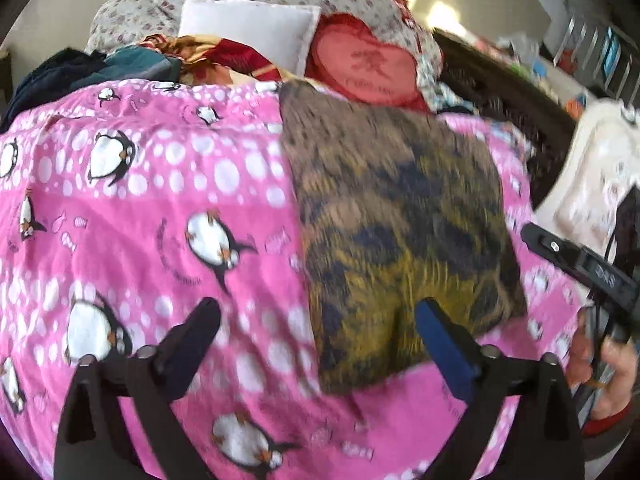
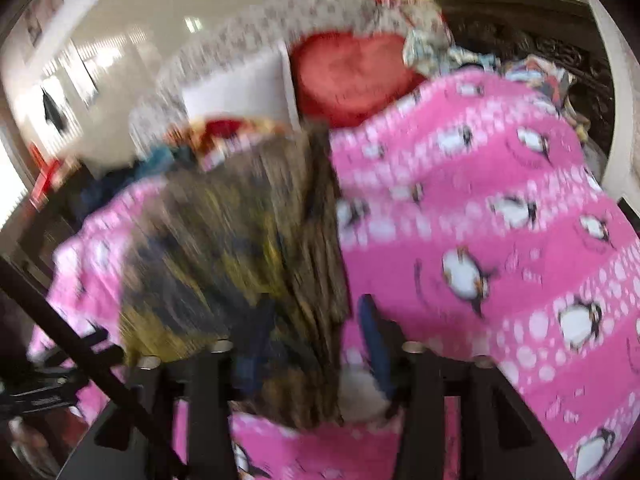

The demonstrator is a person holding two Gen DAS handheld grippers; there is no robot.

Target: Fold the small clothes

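You are working with both grippers' fingers spread, gripping nothing; the brown patterned garment (image 1: 400, 216) is lying ahead of them, so press its fold flat.

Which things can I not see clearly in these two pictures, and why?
- Right gripper, right wrist view: motion blur; whether it grips the brown patterned garment is unclear.
- Garment type, both views: folded and blurred.
- Writing on red heart cushion, left wrist view: too small.
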